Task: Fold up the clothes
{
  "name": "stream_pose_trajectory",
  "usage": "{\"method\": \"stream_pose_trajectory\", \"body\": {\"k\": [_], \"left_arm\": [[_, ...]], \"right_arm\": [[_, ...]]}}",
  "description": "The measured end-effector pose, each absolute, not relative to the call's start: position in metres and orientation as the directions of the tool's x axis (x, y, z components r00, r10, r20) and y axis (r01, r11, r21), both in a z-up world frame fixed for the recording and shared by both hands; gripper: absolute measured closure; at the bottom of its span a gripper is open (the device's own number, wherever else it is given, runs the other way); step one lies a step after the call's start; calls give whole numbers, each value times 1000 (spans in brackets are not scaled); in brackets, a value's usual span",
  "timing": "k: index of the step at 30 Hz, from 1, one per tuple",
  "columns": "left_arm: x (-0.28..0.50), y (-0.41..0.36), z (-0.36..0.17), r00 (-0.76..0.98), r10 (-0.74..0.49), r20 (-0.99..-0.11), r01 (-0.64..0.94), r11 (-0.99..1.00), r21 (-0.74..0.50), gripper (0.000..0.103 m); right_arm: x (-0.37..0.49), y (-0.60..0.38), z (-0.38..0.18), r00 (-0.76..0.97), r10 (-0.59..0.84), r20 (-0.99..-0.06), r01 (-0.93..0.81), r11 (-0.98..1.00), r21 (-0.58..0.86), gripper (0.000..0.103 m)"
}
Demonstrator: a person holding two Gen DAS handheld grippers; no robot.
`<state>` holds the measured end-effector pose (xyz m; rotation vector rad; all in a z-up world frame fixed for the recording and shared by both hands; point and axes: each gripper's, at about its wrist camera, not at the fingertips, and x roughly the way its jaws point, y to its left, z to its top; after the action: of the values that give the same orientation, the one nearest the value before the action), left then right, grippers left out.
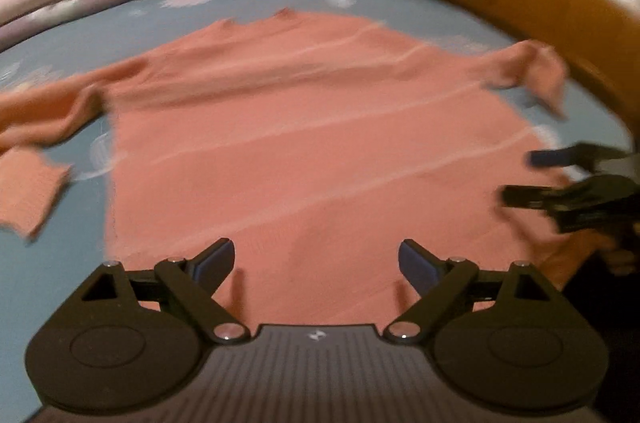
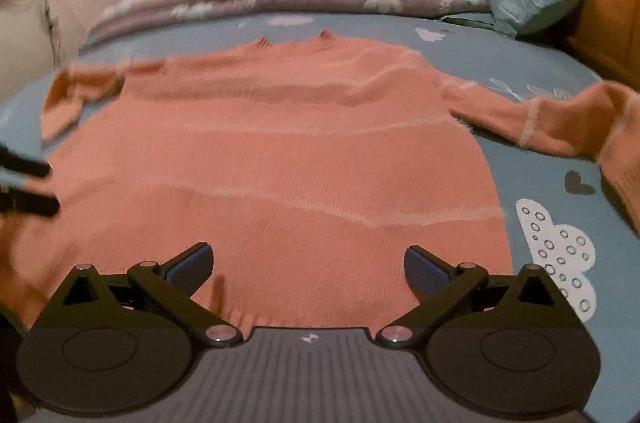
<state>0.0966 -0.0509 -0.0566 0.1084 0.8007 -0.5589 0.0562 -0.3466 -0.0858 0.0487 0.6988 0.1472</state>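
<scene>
Sweater [image 2: 276,159] lies flat across the middle of the frame on the bed [image 2: 540,159], sleeves spread. Left claw [image 1: 316,259] and right claw [image 2: 306,263] both gape, empty, above the hem. Risk: pinching one layer only, dragging the body askew

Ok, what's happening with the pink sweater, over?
Left gripper and right gripper open, empty, above hem. Sweater flat on bed, sleeves out, unfolded. Nothing in the way.
</scene>
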Motion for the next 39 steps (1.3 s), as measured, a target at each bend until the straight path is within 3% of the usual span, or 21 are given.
{"method": "stream_pose_trajectory", "body": {"k": [4,11,16,20,24,28,34,39], "left_arm": [[96,-69,-77,529,-425,-735,509,851,-126,13],[51,-70,-76,491,-417,-765,545,832,-103,6],[52,-73,-65,524,-430,-735,542,834,-101,6],[64,-82,-74,514,-422,-747,497,856,-142,6],[58,-87,-83,534,-406,-742,490,864,-120,4],[60,-85,-79,530,-405,-745,468,872,-140,4],[71,-100,-62,551,-452,-702,491,855,-166,4],[78,-121,-80,497,-432,-753,509,847,-151,4]], "right_arm": [[62,-355,-87,754,149,-640,-81,988,135,0],[58,-341,-90,750,108,-653,-123,992,23,0],[37,-335,-76,803,180,-568,-197,980,32,0],[40,-345,-88,749,147,-646,-152,987,48,0],[36,-351,-90,752,151,-642,-160,986,45,0],[41,-372,-68,796,179,-578,-125,983,131,0],[91,-417,-38,807,286,-518,-81,920,382,0],[159,-439,-50,769,293,-568,-6,892,451,0]]}}
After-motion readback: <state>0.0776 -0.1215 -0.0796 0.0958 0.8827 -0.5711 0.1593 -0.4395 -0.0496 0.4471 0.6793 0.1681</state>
